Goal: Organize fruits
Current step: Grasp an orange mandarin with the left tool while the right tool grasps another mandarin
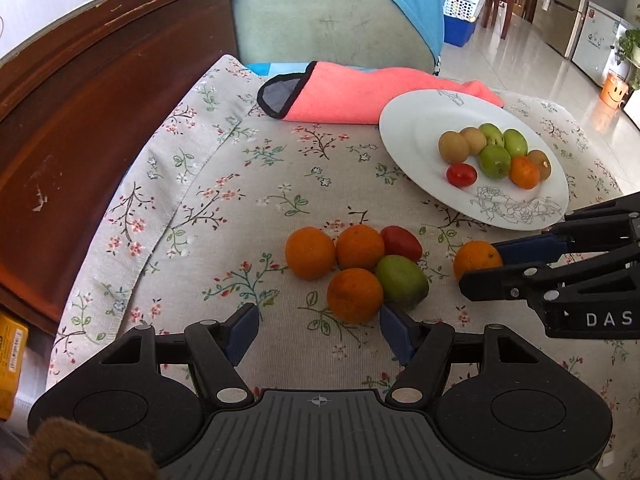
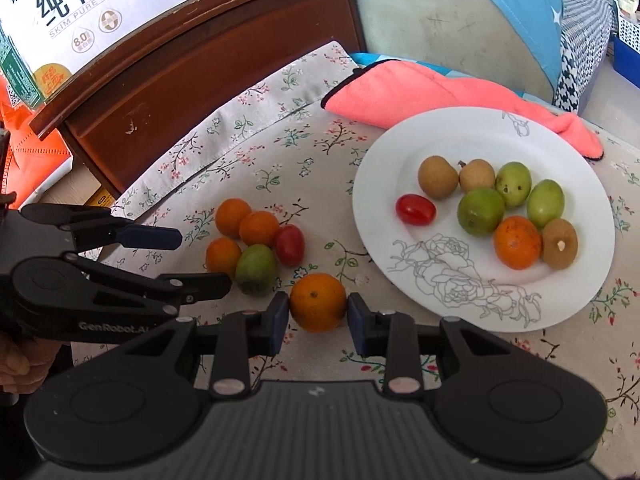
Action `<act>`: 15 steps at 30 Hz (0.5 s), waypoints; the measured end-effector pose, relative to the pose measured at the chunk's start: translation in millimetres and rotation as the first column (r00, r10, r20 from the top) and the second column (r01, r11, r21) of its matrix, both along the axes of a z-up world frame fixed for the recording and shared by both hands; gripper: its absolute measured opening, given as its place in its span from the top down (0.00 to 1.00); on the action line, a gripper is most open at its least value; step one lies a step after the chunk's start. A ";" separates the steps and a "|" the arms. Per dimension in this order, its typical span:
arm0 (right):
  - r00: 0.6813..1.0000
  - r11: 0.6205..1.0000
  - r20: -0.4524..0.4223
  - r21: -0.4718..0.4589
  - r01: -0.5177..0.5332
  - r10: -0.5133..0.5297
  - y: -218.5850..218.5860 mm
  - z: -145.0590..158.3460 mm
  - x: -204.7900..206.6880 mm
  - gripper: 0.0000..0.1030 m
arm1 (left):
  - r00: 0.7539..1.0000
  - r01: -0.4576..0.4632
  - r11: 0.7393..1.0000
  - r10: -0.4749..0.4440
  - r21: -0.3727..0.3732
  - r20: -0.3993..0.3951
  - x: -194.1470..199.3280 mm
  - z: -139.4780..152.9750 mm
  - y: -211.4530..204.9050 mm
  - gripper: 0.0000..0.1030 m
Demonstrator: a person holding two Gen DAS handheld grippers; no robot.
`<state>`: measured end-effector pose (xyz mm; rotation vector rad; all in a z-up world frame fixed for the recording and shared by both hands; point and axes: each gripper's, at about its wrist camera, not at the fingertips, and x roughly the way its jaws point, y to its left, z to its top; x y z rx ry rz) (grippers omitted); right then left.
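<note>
Right wrist view: right hand-held gripper (image 2: pixel 318 316), blue pads closed against round orange (image 2: pixel 318 302) at lower centre. Left hand-held gripper (image 2: pixel 202 258), marked "GenRobot.AI", spread wide, empty. White rose-printed plate (image 2: pixel 400 280) at right; carton (image 2: pixel 100 12) upper left reads "SKIM PURE MILK".

Matt black plastic tongs (image 2: pixel 318 314) with blue rubbery pads (image 2: pixel 357 330), above a woven floral cloth (image 2: pixel 248 156) on the worktop. Right of them, a glossy white plate (image 2: pixel 384 224); beyond, fleecy pink towel (image 2: pixel 420 92) and scuffed varnished wood cabinet (image 2: pixel 192 64).
</note>
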<state>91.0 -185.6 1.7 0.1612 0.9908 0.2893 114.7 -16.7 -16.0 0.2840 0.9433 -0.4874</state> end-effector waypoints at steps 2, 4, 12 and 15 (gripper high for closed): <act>1.000 1.000 -0.002 0.001 -0.001 0.001 0.0 0.2 -0.6 0.69 | 1.000 0.010 1.000 -0.010 -0.009 0.005 0.9 -1.0 -1.9 0.35; 1.000 1.000 -0.003 0.001 0.001 -0.001 -0.9 0.0 -0.8 0.69 | 1.000 0.020 1.000 -0.020 -0.011 0.016 1.1 -1.8 -4.4 0.35; 1.000 1.000 -0.008 0.004 0.009 -0.009 -1.7 -1.1 1.0 0.69 | 0.997 0.067 0.997 -0.066 -0.026 0.043 -1.4 -5.8 -11.4 0.37; 1.000 1.000 -0.007 0.006 0.014 -0.014 -1.9 -1.1 1.5 0.69 | 0.995 0.083 0.996 -0.081 -0.030 0.062 -3.3 -6.0 -13.9 0.37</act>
